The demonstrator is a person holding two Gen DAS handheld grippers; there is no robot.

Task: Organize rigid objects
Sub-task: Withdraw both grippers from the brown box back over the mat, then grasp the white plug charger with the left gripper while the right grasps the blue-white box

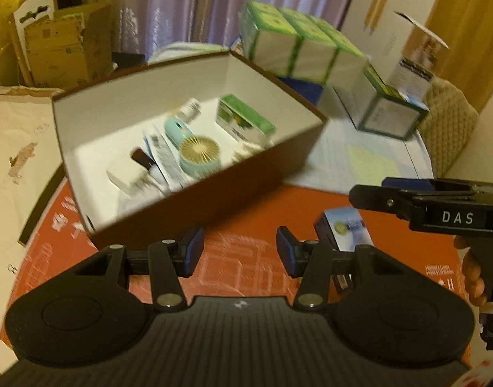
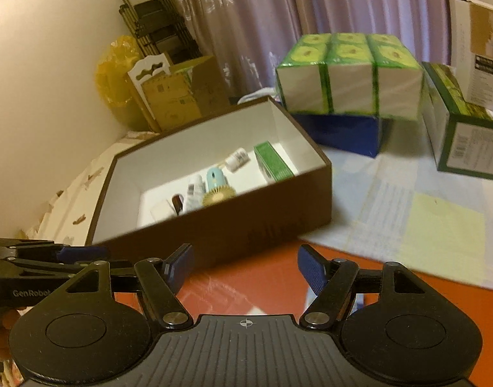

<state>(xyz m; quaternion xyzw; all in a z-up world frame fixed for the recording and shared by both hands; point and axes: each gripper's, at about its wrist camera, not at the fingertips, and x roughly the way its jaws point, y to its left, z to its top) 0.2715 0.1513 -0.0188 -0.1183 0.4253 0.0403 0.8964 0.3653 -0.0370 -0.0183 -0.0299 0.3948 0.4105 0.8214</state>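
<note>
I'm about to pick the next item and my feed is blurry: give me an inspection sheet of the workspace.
Surface: round orange table top, partly under a pale printed cloth.
Job's things: open brown cardboard box with white inside holding a mint handheld fan, a small green carton, a white bottle and more; small blue-and-white carton lies outside on the table.
Clutter: shrink-wrapped green cartons on a blue box.
Grippers: left gripper and right gripper open, nothing between the pads.
Cables: nothing seen.
Surroundings: mauve curtain, cardboard boxes.
</note>
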